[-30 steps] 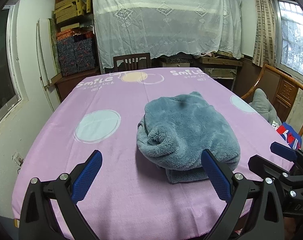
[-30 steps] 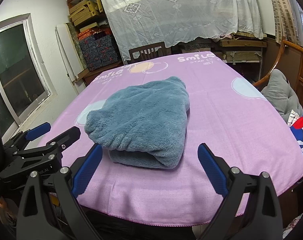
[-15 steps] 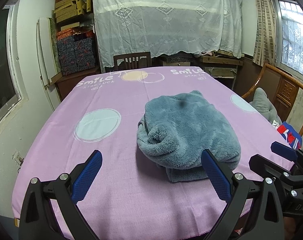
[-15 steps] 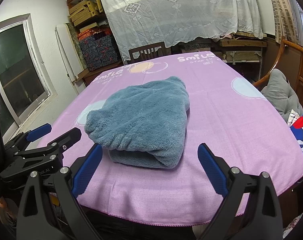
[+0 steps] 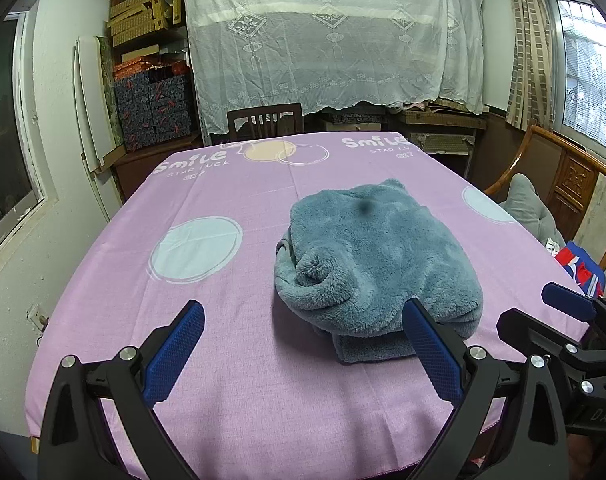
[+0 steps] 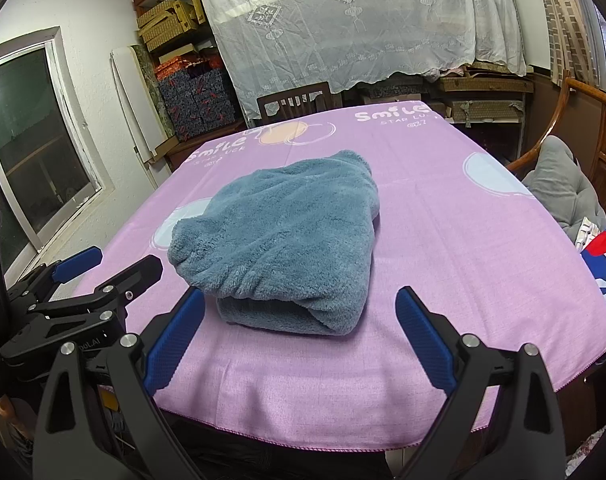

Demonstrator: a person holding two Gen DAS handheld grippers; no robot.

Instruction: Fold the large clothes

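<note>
Tabletop (image 5: pixel 239 400), covered by a lilac cloth printed with pale circles and the word "Smile"; it fills most of both views, its near edge running just in front of the two grippers.

Blue fleece garment (image 5: pixel 383 264) (image 6: pixel 287 236), folded into a thick, rounded bundle. It lies on the tabletop, nearer the near edge than the far edge and roughly midway between the left and right edges. A rolled cuff or sleeve end curls at its left side in the left wrist view; a flat folded layer protrudes beneath it toward the near edge.

Left gripper (image 5: pixel 303 348), held above the near edge of the tabletop, fingers spread wide and holding nothing; the garment sits just beyond its right finger. It also appears at the lower left of the right wrist view (image 6: pixel 103 270).

Right gripper (image 6: pixel 299 336), likewise over the near edge, fingers spread wide and empty, the garment lying just beyond and between them. Its tips enter the right side of the left wrist view (image 5: pixel 543 308).

Neither gripper touches the garment.

Wooden chair (image 5: pixel 265 120), at the far edge of the tabletop.
</note>
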